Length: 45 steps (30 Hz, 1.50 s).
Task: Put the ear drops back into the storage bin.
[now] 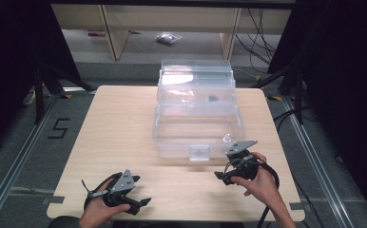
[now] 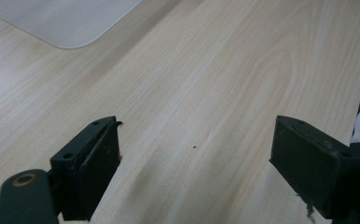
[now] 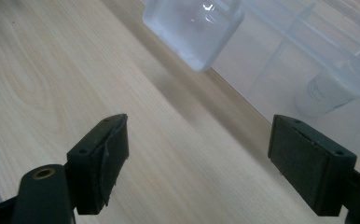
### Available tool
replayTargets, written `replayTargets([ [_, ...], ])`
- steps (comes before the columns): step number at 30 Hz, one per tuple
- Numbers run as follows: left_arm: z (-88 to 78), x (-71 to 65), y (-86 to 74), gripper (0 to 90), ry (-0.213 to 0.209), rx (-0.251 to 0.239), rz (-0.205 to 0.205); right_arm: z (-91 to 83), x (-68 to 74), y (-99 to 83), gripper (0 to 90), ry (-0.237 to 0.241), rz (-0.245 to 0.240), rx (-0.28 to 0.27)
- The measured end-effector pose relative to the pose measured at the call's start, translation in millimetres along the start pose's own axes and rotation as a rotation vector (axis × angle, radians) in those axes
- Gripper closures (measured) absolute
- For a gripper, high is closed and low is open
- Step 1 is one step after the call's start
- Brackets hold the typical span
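Pale wood-grain laminate forms the table point(image 1: 124, 142), its rounded corners and edges bordered by grey floor on the left, right and far sides. A clear plastic box point(image 1: 198, 121) is seated at the centre toward the far edge, lid raised at the back, with a clear latch tab point(image 1: 199, 152) at its near wall. A small dark object point(image 1: 213, 99) is seen inside toward the back, and a small pale bottle point(image 1: 227, 138) inside near the front right corner. Bare table is left open on both sides of the box and across the whole near strip.

The left gripper point(image 1: 143, 202) is held in the left hand point(image 1: 98, 211) near the near left edge, well apart from the box. In the left gripper view its jaws are spread wide over bare wood, nothing between them.

The right gripper point(image 1: 219, 175) is held in the right hand point(image 1: 260, 178) just before the box's front right corner. In the right gripper view the jaws stand wide apart, empty, with the latch tab point(image 3: 194, 28) and bottle point(image 3: 325, 95) ahead.
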<state>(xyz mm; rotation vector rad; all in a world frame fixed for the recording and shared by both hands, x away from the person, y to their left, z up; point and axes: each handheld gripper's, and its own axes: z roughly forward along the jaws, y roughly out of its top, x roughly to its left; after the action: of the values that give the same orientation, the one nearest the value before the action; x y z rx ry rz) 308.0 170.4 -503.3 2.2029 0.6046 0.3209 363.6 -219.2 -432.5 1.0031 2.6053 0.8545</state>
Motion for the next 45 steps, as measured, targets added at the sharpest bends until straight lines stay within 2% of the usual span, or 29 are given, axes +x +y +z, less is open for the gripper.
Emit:
replayTargets([
  [3, -0.4, 0.1, 0.1, 15.1, -0.001, 0.005, 0.000, 1.4, 0.6, -2.5, 20.9, 0.008, -0.001, 0.003],
  [4, 0.6, -1.1, -0.1, 15.1, 0.003, -0.009, -0.015, 3.7, 1.3, -4.4, 20.8, -0.012, 0.000, -0.014],
  [5, 0.7, -1.1, -0.2, 15.1, 0.002, -0.010, -0.015, 4.2, -0.4, -5.3, 20.9, 0.012, -0.036, -0.014],
  [6, 0.3, -1.1, 0.0, 15.1, 0.001, -0.005, -0.015, 6.6, -0.8, -6.6, 20.8, 0.002, -0.051, -0.042],
  [7, 0.3, -1.1, -0.1, 15.1, 0.001, -0.005, -0.015, 5.1, -0.2, -7.5, 20.8, 0.020, -0.036, -0.017],
  [8, 0.7, -1.0, -0.2, 15.1, 0.001, -0.009, -0.016, 7.5, 0.2, -10.2, 20.8, 0.013, -0.040, -0.035],
  [9, 0.7, -1.0, -0.2, 15.1, 0.002, -0.009, -0.016, 6.8, 0.0, -11.5, 20.8, 0.017, -0.037, -0.018],
  [11, 1.6, -2.0, -0.4, 15.1, -0.001, -0.019, -0.029, 6.1, 1.0, -15.3, 20.9, 0.012, -0.025, -0.021],
  [14, 2.0, -1.9, -0.6, 15.1, -0.004, -0.021, -0.030, 8.7, 1.9, -22.7, 20.8, -0.002, -0.014, -0.050],
  [15, 1.0, -0.4, -0.3, 15.1, 0.001, -0.004, -0.012, 9.5, 2.5, -25.7, 20.8, 0.011, -0.012, -0.054],
  [16, 1.3, -0.7, -0.4, 15.1, 0.001, -0.007, -0.015, 9.6, 1.2, -27.6, 20.7, 0.025, -0.031, -0.050],
  [17, 1.2, -0.7, -0.4, 15.1, 0.000, -0.006, -0.016, 10.9, 2.9, -30.1, 20.7, 0.022, -0.013, -0.067],
  [19, 1.3, -0.7, -0.4, 15.1, 0.000, -0.007, -0.015, 10.2, 4.0, -33.3, 20.4, 0.030, -0.011, -0.055],
  [20, 1.3, -0.7, -0.4, 15.1, 0.001, -0.007, -0.015, 10.4, 6.0, -35.7, 20.4, 0.019, -0.006, -0.060],
  [21, 1.3, -0.8, -0.4, 15.1, 0.001, -0.007, -0.015, 9.6, 5.6, -36.6, 20.2, 0.026, -0.020, -0.045],
  [22, 1.2, -0.8, -0.5, 15.1, 0.000, -0.007, -0.015, 10.9, 7.1, -37.5, 20.1, 0.018, -0.009, -0.057],
  [24, 0.5, 0.1, -0.2, 15.1, 0.004, 0.002, -0.004, 12.1, 7.7, -38.8, 20.0, 0.027, -0.029, -0.069],
  [27, 1.1, -0.7, -0.5, 15.1, 0.002, -0.006, -0.016, 9.7, 9.3, -40.3, 19.8, 0.042, -0.035, -0.064],
  [30, 1.2, -0.7, -0.5, 15.1, 0.001, -0.006, -0.014, 9.6, 11.5, -43.8, 19.5, 0.032, -0.026, -0.082],
  [31, 1.1, -0.6, -0.4, 15.1, 0.002, -0.004, -0.011, 7.4, 11.7, -45.1, 19.5, 0.029, -0.024, -0.061],
  [32, 1.6, -1.4, -0.5, 15.1, 0.000, -0.014, -0.021, 8.4, 12.8, -47.0, 19.5, 0.027, -0.013, -0.074],
  [35, -0.1, 0.7, -0.1, 15.1, 0.006, 0.013, 0.012, 8.4, 13.9, -52.0, 19.5, 0.038, 0.007, -0.063],
  [36, 1.2, -1.4, -0.4, 15.1, 0.000, -0.008, -0.015, 8.5, 12.7, -53.7, 19.5, 0.035, -0.010, -0.060],
  [38, -0.2, 0.6, -0.1, 15.1, 0.007, 0.014, 0.011, 8.8, 11.7, -55.6, 19.4, 0.036, -0.014, -0.068],
  [39, -0.2, 0.8, -0.1, 15.1, 0.007, 0.014, 0.014, 7.7, 12.0, -56.6, 19.4, 0.045, -0.004, -0.061],
  [40, 0.5, 0.1, -0.2, 15.1, 0.001, 0.005, 0.001, 7.5, 11.3, -57.7, 19.4, 0.031, -0.016, -0.069],
  [41, 0.8, -0.5, -0.3, 15.1, -0.003, -0.001, -0.007, 7.8, 11.3, -58.7, 19.4, 0.040, -0.010, -0.067],
  [43, -0.1, 0.3, -0.2, 15.1, 0.004, 0.012, 0.008, 8.3, 12.8, -60.9, 19.3, 0.039, 0.007, -0.064],
  [45, -0.1, 0.9, -0.1, 15.1, 0.007, 0.013, 0.013, 10.0, 12.7, -62.8, 19.2, 0.038, -0.001, -0.070],
])
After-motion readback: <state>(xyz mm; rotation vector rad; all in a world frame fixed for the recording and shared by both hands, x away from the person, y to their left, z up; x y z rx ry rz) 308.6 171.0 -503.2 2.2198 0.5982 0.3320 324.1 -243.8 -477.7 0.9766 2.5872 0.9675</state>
